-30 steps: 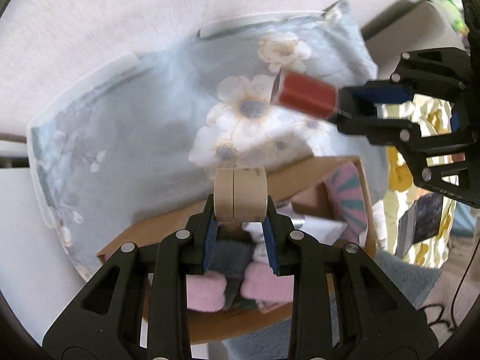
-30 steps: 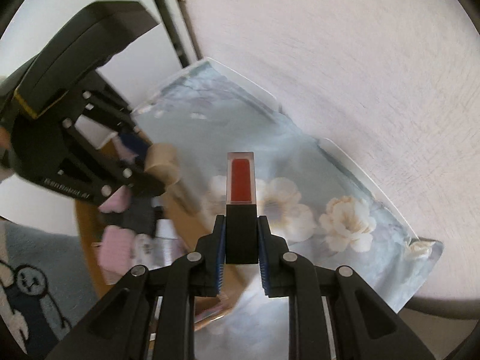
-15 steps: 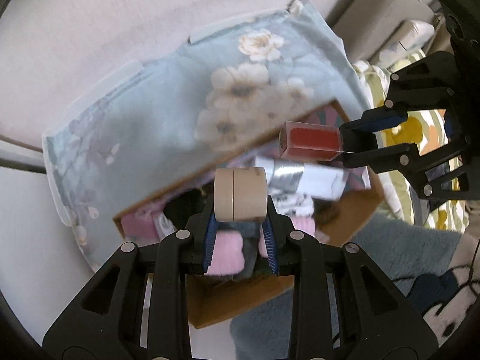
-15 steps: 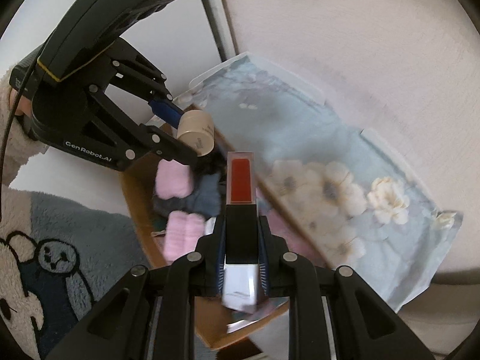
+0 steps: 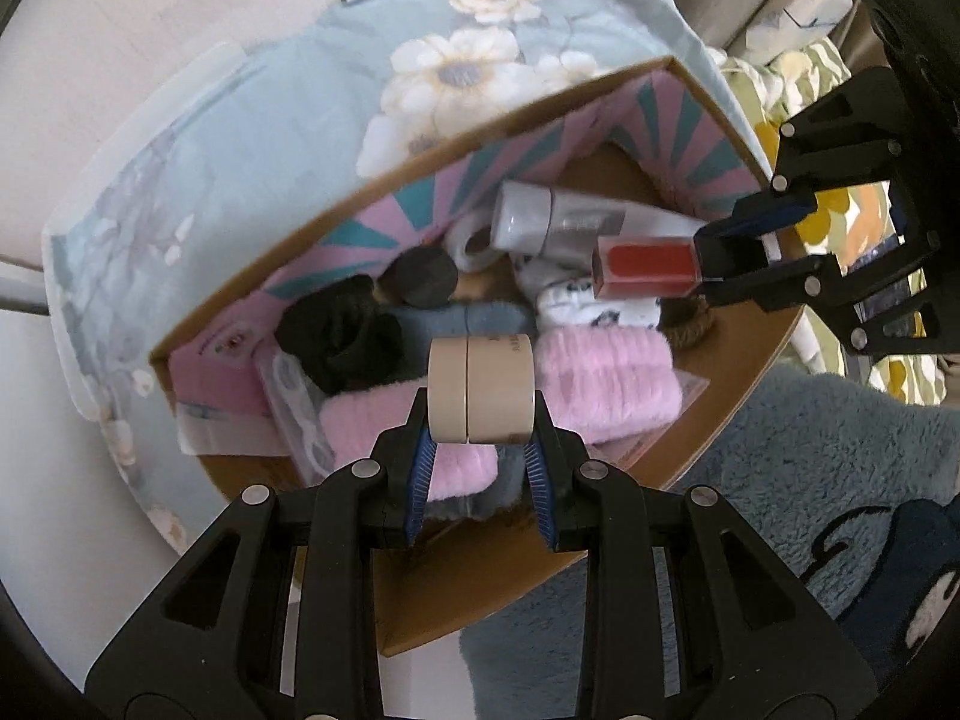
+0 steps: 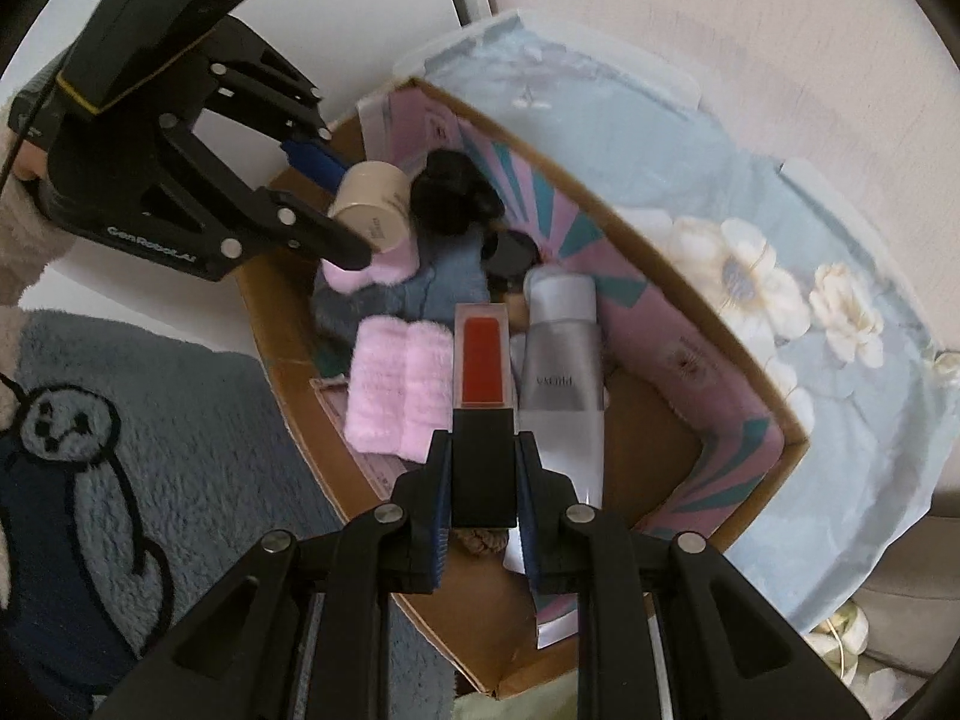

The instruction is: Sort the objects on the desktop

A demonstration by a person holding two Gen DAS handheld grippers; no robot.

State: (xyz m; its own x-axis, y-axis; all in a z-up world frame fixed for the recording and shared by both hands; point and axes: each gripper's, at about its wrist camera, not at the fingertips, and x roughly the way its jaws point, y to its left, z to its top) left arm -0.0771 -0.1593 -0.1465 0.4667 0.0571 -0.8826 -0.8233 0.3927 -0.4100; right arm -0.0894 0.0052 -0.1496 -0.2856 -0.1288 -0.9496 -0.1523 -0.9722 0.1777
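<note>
The left gripper (image 5: pixel 481 468) clamps a beige round jar (image 5: pixel 481 389) and the right gripper (image 6: pixel 483 483) a red square-sided lip-gloss tube (image 6: pixel 483 365), both above the crowded brown cardboard box (image 6: pixel 678 276). Bare box floor (image 6: pixel 645 420) shows only beside the silver tube (image 6: pixel 561 372), near the corner.

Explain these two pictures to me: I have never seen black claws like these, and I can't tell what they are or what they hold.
No robot here: a person holds a black two-finger tool in each hand, and a wide-angle camera on each tool looks forward along its fingers. That gives the two round, bent pictures.

The left view looks down the left tool, shut on a small beige jar. At its right edge you see the right tool from the side.

The right view looks down the right tool, shut on the black cap of a red lip gloss.

Both hang over an open cardboard box with a pink and teal lining. Inside lie pink fluffy cloths, a silver tube and a black fuzzy item. The box rests against a blue flowered cloth.
</note>
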